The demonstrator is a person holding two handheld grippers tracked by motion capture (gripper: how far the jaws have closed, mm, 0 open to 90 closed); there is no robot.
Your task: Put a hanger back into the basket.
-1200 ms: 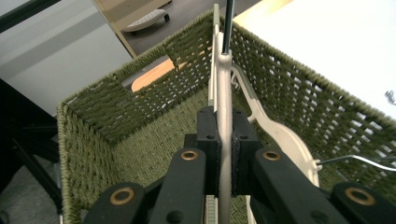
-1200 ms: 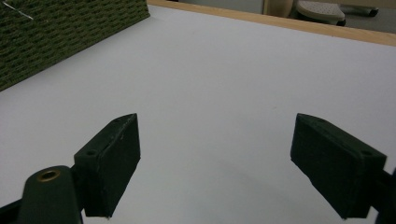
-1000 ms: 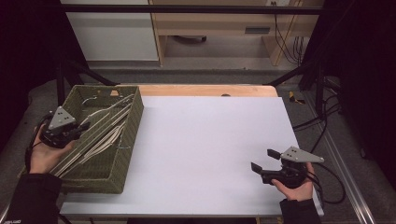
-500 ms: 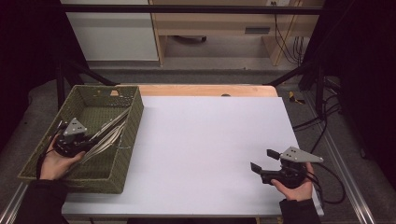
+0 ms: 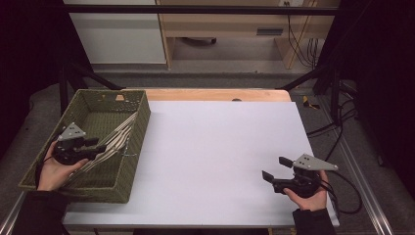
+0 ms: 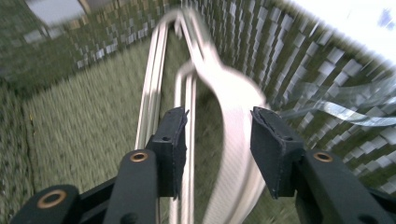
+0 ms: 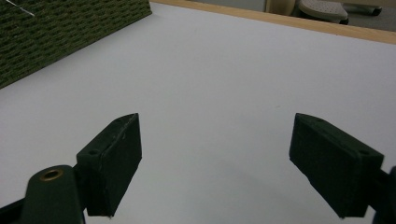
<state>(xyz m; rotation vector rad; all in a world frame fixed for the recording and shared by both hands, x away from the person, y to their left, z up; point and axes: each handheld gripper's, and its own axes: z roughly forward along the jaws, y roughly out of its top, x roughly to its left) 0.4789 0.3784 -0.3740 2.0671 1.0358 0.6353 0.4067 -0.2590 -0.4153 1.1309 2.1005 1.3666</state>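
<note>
A green woven basket (image 5: pixel 142 122) stands at the table's left and holds a bundle of pale slats and bars (image 5: pixel 119 136) that leans up to its right rim. My left gripper (image 5: pixel 98 146) is inside the basket at the bundle's near end. In the left gripper view my left gripper (image 6: pixel 219 114) is open, and a broad pale curved piece (image 6: pixel 233 88) runs between its jaws without being pinched. Thin pale bars (image 6: pixel 152 88) lie beside it. My right gripper (image 5: pixel 276 168) hovers open near the table's front right with nothing in it, as the right gripper view (image 7: pixel 217 126) confirms.
The white table top (image 5: pixel 220 142) stretches between the two grippers. A clear plastic strip (image 6: pixel 345 109) lies against the basket's woven wall (image 6: pixel 289 56). A corner of the basket (image 7: pixel 70 32) is visible far off in the right gripper view. Cables hang off the table's right side.
My left gripper has moved from the basket's left rim to inside it, nearer and to the right. The pale bundle has shifted and narrowed. The right gripper has stayed put.
</note>
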